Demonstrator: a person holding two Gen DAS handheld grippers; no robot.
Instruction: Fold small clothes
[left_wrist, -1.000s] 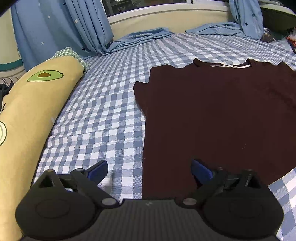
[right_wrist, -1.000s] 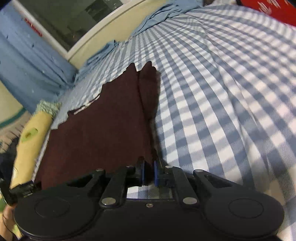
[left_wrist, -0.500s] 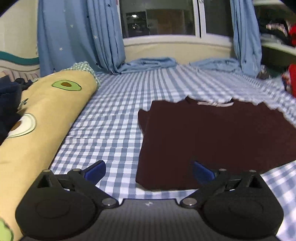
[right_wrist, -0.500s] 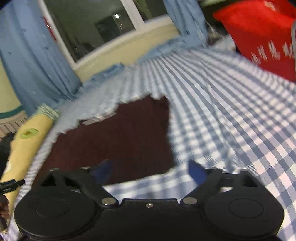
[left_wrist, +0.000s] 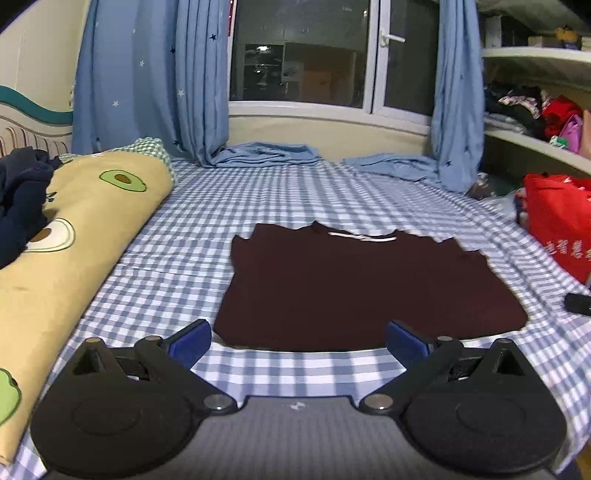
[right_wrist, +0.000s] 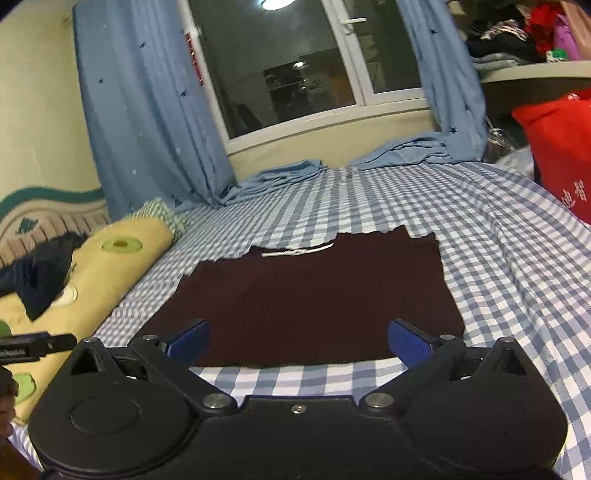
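Checked bedsheet; maroon shirt flat; both grippers empty, fingers apart.

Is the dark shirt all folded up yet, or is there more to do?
Partly done. The dark shirt lies flat on the checked bed as a neat rectangle, sleeves tucked in. Nothing is in hand: the left claw and right claw are both open above it. Probably left: folding it smaller.

A dark window flanked by blue star curtains stands behind the checked bed.
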